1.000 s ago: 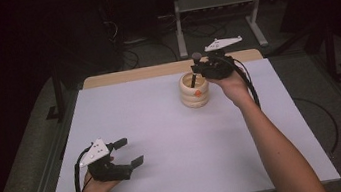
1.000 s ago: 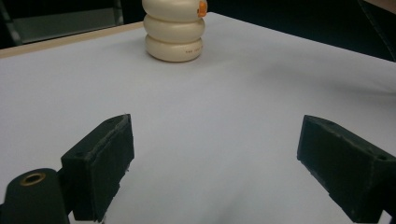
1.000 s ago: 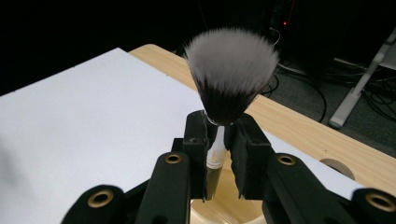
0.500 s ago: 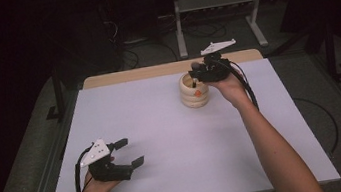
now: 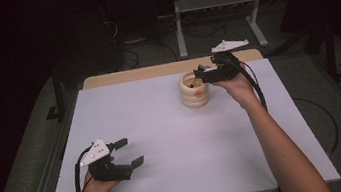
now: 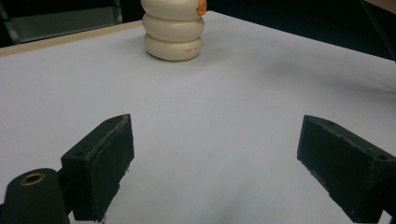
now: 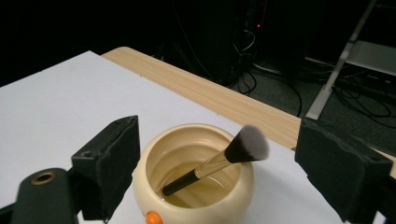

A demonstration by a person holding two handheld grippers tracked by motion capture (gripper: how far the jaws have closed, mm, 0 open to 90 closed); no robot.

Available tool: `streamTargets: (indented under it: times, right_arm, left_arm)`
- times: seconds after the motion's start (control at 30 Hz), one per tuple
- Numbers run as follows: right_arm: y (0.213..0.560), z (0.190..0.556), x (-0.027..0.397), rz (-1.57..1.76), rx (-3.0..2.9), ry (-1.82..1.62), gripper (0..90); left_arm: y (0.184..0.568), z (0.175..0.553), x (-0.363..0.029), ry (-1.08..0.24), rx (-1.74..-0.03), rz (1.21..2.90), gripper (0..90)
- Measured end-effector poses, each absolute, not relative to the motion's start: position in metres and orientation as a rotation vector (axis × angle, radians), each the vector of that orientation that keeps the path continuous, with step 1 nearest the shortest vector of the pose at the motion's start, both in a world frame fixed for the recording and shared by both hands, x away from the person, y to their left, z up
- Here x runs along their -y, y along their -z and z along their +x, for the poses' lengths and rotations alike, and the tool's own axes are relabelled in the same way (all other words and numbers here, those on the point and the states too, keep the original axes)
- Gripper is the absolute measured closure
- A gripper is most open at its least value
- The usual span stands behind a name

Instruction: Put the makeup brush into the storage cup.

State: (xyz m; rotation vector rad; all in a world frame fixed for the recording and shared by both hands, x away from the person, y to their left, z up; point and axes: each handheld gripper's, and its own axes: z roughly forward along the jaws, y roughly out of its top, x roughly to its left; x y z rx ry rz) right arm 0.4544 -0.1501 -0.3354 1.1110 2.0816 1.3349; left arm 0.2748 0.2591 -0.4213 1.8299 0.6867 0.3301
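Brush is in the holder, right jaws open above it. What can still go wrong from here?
1. The makeup brush leans on the rim of the cream holder, head outside; a nudge may tip it out.
2. The right gripper, jaws just opened with nothing between them, straddles the brush head; pulling away sideways might snag it.
3. The holder looks tall and narrow in the high view; a bump could topple it.

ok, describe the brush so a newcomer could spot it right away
Start at the white table, then find the cream ribbed pot near its far edge, below the right tongs. The makeup brush leans inside that pot, dark handle down and fluffy pale bristle head poking over the rim; it's the pot's one dark, slender item.
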Motion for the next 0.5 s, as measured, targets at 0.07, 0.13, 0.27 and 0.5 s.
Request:
streamTargets:
  times: [0.07,0.13,0.27,0.5]
  right_arm:
    - [0.336,0.452,0.154,1.108,-2.084,-1.343,13.1]
    - [0.337,0.449,0.157,1.107,-2.085,-1.35,12.8]
    - [0.339,0.444,0.162,1.1,-2.084,-1.368,11.6]
    - [0.341,0.434,0.167,1.077,-2.099,-1.399,8.9]
  left_arm:
    - [0.421,0.275,-0.259,-0.328,-0.69,1.826,10.5]
    - [0.421,0.274,-0.259,-0.327,-0.693,1.824,10.5]
    - [0.421,0.274,-0.259,-0.329,-0.698,1.82,10.5]
    - [0.419,0.275,-0.258,-0.333,-0.692,1.817,10.5]
